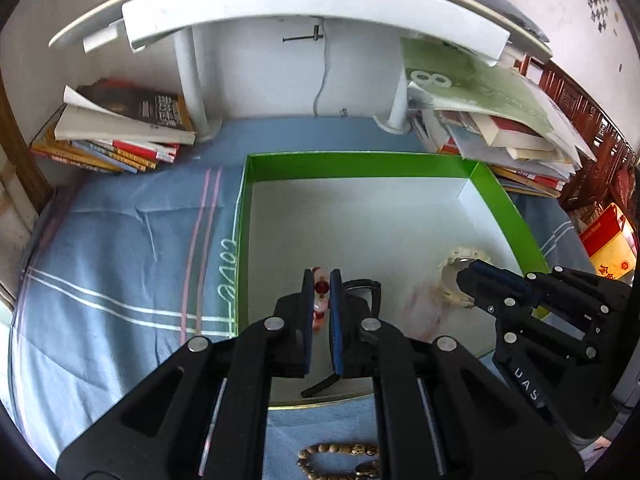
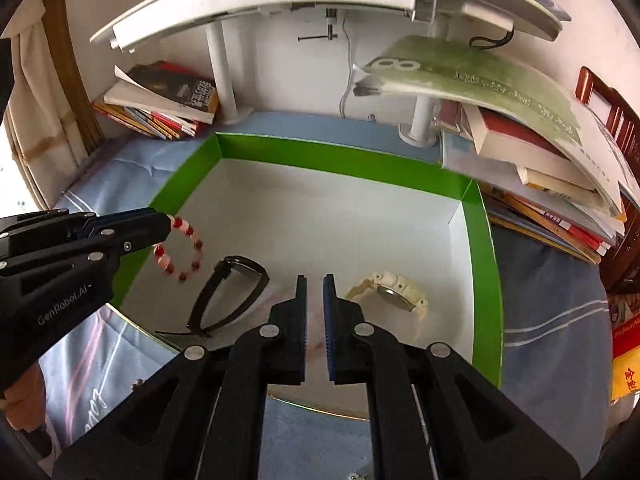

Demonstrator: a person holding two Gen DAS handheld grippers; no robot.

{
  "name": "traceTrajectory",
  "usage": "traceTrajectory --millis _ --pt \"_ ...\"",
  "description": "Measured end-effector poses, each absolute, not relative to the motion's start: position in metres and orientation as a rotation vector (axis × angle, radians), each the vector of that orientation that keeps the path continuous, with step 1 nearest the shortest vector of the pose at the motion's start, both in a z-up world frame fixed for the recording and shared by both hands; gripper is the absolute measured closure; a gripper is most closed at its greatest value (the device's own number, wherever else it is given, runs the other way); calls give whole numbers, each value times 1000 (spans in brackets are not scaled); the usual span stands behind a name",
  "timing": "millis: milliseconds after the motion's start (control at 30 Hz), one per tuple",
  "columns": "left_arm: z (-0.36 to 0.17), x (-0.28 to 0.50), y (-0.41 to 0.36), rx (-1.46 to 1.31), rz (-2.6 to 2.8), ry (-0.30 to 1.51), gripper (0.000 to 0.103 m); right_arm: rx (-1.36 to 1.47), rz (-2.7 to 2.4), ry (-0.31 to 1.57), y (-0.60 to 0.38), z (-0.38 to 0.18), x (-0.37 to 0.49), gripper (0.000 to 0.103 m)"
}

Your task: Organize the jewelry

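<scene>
2 grippers work over a green-walled box [image 2: 484, 248] on a blue cloth [image 1: 120, 248]. Left gripper [image 1: 322, 300] is closed on a red and pink bead bracelet [image 2: 182, 248], which hangs over the box's left side. Right gripper [image 2: 315, 304] holds nothing, jaws slightly parted, above the box floor between black glasses [image 2: 232, 296] and a cream watch [image 2: 390, 294]. A brown bead bracelet [image 1: 340, 460] lies on the cloth, near edge. The beads look light, slippery and floppy, so pinching across 1 bead suits best. Far half of the box is free; its walls are low.
</scene>
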State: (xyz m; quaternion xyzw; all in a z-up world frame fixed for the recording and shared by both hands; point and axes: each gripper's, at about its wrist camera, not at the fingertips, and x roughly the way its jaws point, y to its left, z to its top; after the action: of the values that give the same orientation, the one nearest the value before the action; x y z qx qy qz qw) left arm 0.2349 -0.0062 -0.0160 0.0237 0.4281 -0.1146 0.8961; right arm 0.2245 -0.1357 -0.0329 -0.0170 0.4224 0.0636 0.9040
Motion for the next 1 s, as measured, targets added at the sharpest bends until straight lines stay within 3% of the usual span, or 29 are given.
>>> traceTrajectory --millis 33,100,333,567,1000 --pt "-14 234 -5 44 -236 880 90 -32 131 873 -137 -32 223 87" --pt "-5 224 2 32 -243 851 75 -4 153 858 -142 -22 211 65" --pt "-5 161 34 105 -130 841 67 -10 32 765 -190 -3 132 64" --pt "-52 134 38 180 -140 969 65 35 -77 913 -232 -53 106 64" --pt "-92 130 30 116 -203 1081 61 -20 92 1013 -175 -89 106 64"
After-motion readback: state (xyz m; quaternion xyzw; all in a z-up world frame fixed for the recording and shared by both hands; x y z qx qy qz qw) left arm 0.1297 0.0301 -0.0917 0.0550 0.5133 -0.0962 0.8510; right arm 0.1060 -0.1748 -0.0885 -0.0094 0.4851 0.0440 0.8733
